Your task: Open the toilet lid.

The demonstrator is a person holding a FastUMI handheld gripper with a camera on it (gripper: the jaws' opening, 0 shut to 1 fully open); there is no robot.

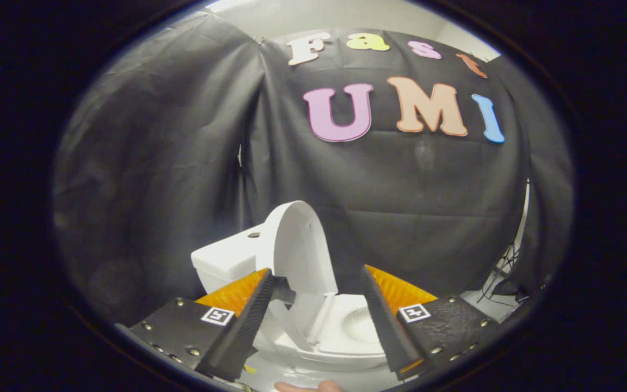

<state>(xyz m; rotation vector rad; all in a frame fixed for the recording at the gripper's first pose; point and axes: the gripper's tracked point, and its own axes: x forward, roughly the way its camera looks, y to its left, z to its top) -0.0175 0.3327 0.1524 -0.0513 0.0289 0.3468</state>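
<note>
Our gripper (319, 305) has its fingers spread, holding nothing, and the toilet lid (300, 245) stands raised between and just beyond them against the tank (226, 258), so we judge only pulling back remains.

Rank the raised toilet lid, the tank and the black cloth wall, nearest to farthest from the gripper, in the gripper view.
1. Toilet lid: raised, between the open gripper jaws, by the left one.
2. Tank: behind the lid, beyond the left jaw.
3. Black cloth wall: farthest, behind the toilet.

The tool (319, 283) has ribbed fingers, screw-studded black plates and square black-and-white marker tags.
</note>
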